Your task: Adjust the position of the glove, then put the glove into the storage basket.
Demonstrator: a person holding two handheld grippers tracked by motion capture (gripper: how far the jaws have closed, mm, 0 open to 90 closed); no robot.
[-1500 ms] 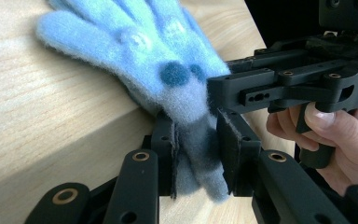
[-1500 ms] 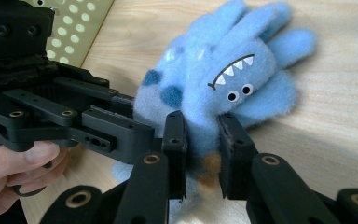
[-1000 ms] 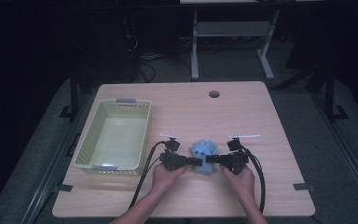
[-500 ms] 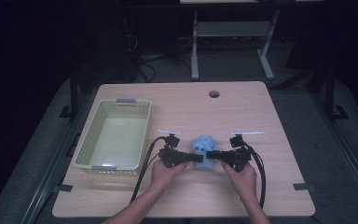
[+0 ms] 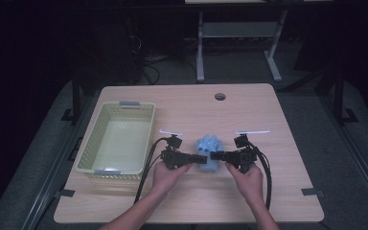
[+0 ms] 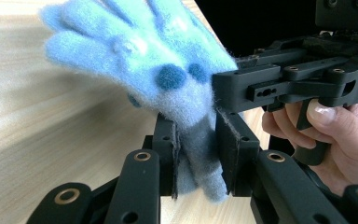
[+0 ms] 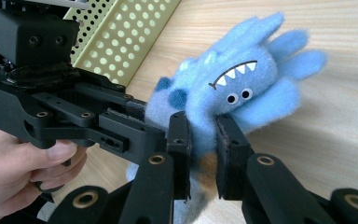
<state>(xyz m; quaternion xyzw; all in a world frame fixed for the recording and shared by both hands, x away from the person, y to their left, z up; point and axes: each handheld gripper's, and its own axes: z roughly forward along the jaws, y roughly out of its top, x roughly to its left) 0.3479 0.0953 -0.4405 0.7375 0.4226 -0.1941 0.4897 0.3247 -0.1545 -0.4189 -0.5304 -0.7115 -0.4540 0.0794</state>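
A fluffy blue monster toy (image 5: 209, 145) with white teeth and small eyes hangs just above the wooden table (image 5: 278, 120), held from both sides. My left gripper (image 5: 200, 158) is shut on its lower grey-blue part; in the left gripper view the pads squeeze the plush (image 6: 140, 56) between them (image 6: 196, 158). My right gripper (image 5: 215, 156) comes in from the opposite side and is shut on the same lower part. The right gripper view shows the toy's face (image 7: 242, 84) above the clamped jaws (image 7: 200, 149).
A pale green perforated basket (image 5: 136, 106) stands at the table's left, close to the left hand. Two white strips (image 5: 171, 132) (image 5: 252, 131) lie on the tabletop behind the grippers. A round cable hole (image 5: 220, 96) sits near the far edge.
Both grippers and the toy between them have risen slightly off the table, the right one a little more. The grips have not changed.
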